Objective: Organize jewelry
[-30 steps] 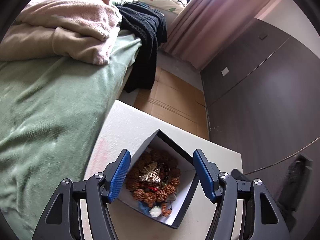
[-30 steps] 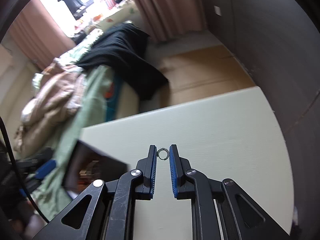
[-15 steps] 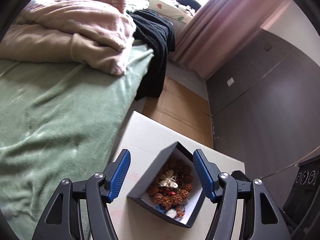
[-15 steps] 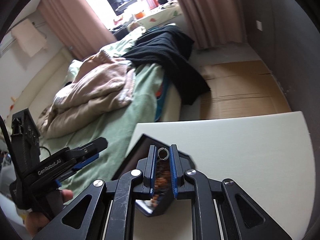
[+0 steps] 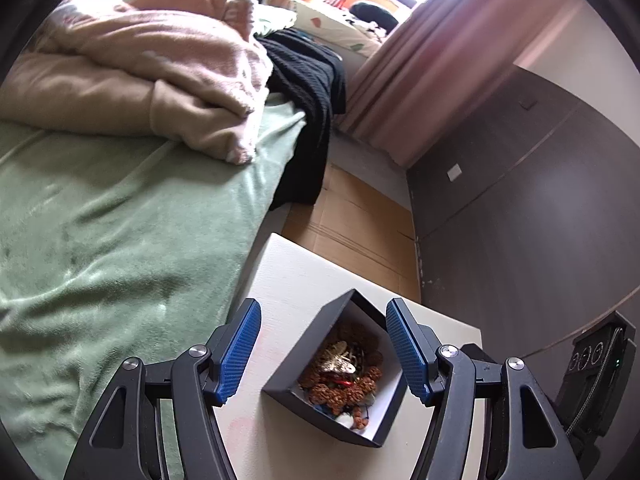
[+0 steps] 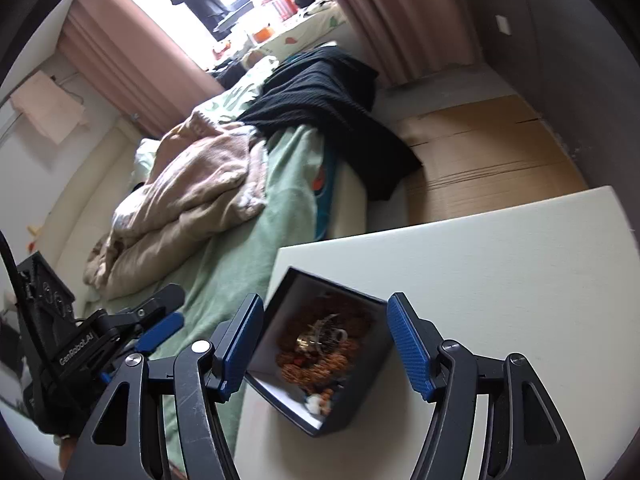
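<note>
A dark open box stands on the white table, filled with brown bead strings and a gold piece. My left gripper hovers above the box, open and empty. In the right wrist view the same box lies under my right gripper, whose jaws are opening with nothing between the pads. A small silver ring rests on top of the beads. The left gripper shows at the left of that view, beside the box.
A bed with a green blanket borders the table's left side, with a beige blanket and a black garment on it. Cardboard covers the floor beyond. A dark wardrobe stands on the right.
My right gripper carried the silver ring from the bare table to over the box, then opened and let it go. My left gripper drew back from the box, still open.
</note>
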A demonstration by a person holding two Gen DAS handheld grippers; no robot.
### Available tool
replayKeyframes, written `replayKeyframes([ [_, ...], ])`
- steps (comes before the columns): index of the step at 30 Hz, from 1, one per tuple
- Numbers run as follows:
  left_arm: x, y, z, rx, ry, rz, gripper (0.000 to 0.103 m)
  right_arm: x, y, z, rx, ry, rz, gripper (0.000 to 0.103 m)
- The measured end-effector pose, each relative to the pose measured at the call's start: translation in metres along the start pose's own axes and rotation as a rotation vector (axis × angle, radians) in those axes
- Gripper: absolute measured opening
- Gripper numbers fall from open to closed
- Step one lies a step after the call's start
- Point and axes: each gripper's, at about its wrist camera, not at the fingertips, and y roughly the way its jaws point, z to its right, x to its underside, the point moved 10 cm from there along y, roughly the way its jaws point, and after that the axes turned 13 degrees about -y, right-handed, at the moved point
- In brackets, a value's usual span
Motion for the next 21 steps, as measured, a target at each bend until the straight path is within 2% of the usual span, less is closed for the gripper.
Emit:
replayKeyframes([
  [1,0.002,-0.001,0.003,0.001,0.013,0.0,0.066,0.002,-0.005,0.002,0.005,0.008,0.0,0.069],
  [3,0.005,-0.006,0.009,-0.003,0.033,0.013,0.066,0.005,-0.015,0.008,0.003,0.032,0.005,0.081],
  [4,0.006,-0.009,0.012,-0.002,0.043,0.024,0.067,0.007,-0.019,0.01,0.0,0.046,0.005,0.082],
  [7,0.007,-0.023,0.022,0.01,0.076,0.069,0.083,0.018,-0.031,0.015,-0.019,0.087,-0.009,0.082],
  [9,0.006,-0.031,0.028,0.019,0.091,0.092,0.09,0.023,-0.04,0.021,0.017,0.086,-0.021,0.087],
  [11,0.007,-0.035,0.031,0.022,0.101,0.101,0.093,0.024,-0.048,0.027,0.047,0.087,-0.024,0.094],
  [16,0.023,-0.041,0.041,0.022,0.127,0.042,0.094,0.027,-0.073,0.039,0.076,0.098,0.001,0.095],
  [19,0.029,-0.053,0.051,0.014,0.17,0.07,0.096,0.028,-0.089,0.042,0.109,0.082,0.011,0.103],
  [21,0.036,-0.064,0.06,0.021,0.205,0.087,0.099,0.027,-0.1,0.042,0.115,0.073,0.031,0.103],
])
